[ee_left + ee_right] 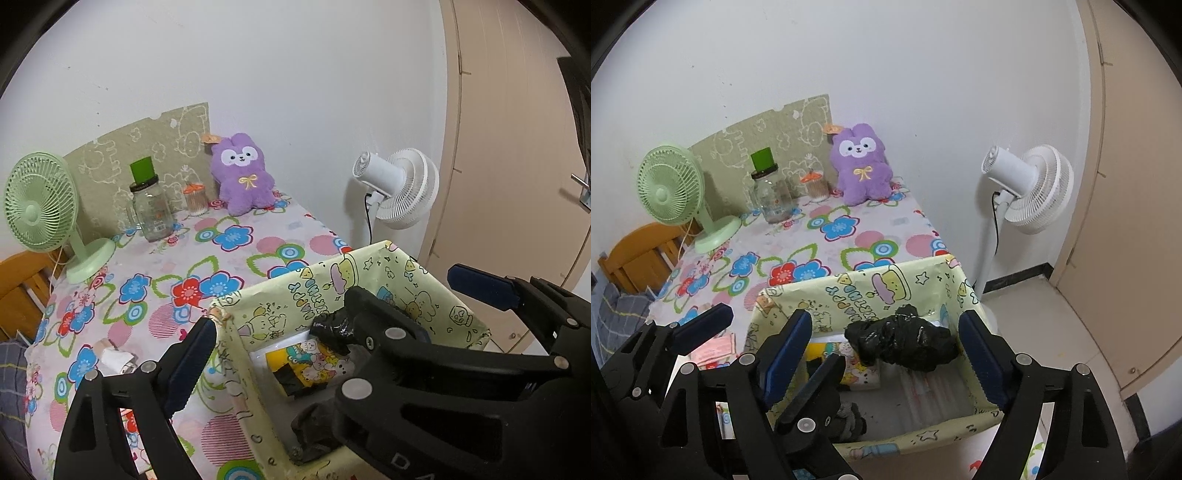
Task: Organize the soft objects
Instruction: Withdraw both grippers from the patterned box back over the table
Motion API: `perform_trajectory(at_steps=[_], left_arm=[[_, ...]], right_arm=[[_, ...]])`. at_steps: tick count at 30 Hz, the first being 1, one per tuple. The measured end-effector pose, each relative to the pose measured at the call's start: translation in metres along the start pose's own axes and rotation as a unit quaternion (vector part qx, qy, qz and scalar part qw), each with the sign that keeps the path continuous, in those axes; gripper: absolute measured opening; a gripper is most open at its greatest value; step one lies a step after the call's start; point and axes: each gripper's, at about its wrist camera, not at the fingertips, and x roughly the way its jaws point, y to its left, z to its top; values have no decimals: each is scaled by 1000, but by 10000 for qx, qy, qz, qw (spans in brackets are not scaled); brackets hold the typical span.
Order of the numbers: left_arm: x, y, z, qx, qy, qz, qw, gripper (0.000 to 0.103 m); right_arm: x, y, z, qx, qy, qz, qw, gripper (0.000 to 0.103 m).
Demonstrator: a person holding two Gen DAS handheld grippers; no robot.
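Note:
A pale yellow cartoon-print fabric basket (923, 277) (369, 258) stands at the near edge of the flowered table. A crumpled black plastic bag (905, 347) (330, 332) lies inside it, next to a yellow cartoon packet (846, 354) (314, 365) and a dark grey rolled cloth (849, 424) (314, 424). My right gripper (884, 317) is open and straddles the bag, its pads clear of it. My left gripper (288, 325) is open over the basket's left wall and holds nothing. A purple plush bunny (242, 173) (862, 166) sits against the far wall.
On the table's far left stand a green desk fan (40, 206), a glass jar with a green lid (151, 206) and a small swab pot (195, 199). A white standing fan (1027, 188) is on the floor at the right, by a beige door. Small paper packets (114, 358) lie left of the basket.

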Motion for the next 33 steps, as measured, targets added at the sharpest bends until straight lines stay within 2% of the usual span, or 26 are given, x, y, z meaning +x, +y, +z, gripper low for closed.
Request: perform_trajectory(at_steps=[23, 33], left_arm=[[-57, 37, -12, -172, -354, 276, 9988, 96], [-77, 62, -22, -248, -438, 359, 9981, 96]], right_arm=[[-48, 53, -2, -265, -397, -26, 9989, 91], [-60, 83, -6, -387, -528, -27, 9978, 99]])
